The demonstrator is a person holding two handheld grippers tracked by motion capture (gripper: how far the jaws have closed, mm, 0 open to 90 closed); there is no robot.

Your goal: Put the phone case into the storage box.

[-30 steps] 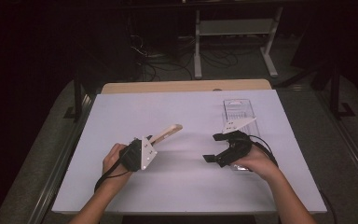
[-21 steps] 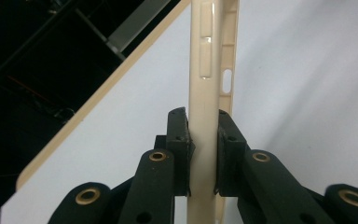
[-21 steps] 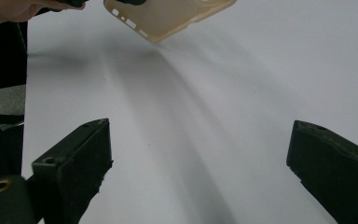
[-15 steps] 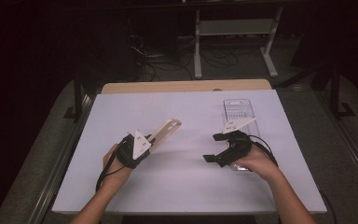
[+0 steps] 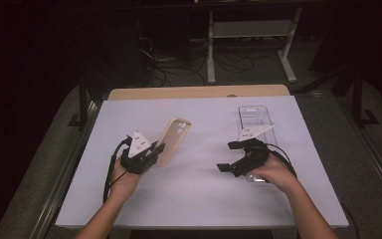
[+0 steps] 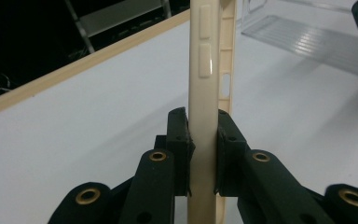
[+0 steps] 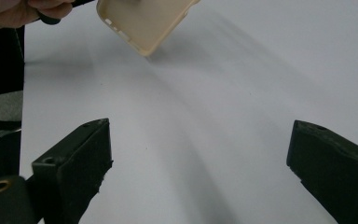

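the left gripper (image 5: 146, 155) is clamped on the lower end of a cream phone case (image 5: 173, 140), its pads (image 6: 179, 140) pressing the case's two faces so that the left gripper view looks straight along the case's side edge with the button bumps (a narrow, slippery hold). the case is lifted off the white worktop (image 5: 194, 199) and leans up and away from the hand, its camera cutout at the far end. judging from this, the step in hand is carrying or presenting the case, and doing it well means keeping the squeeze steady and the wrist quiet, since soft plastic held by one end may flex or swivel between the pads. across the worktop the right gripper (image 5: 231, 156) rests low with its jaws standing wide apart and nothing between them, facing toward the case; if it is to take the free end, it should come in square to the flat faces and close before the left lets go. beyond that hand, a clear plastic tray (image 5: 254, 117) lies on the worktop, well apart from the case.
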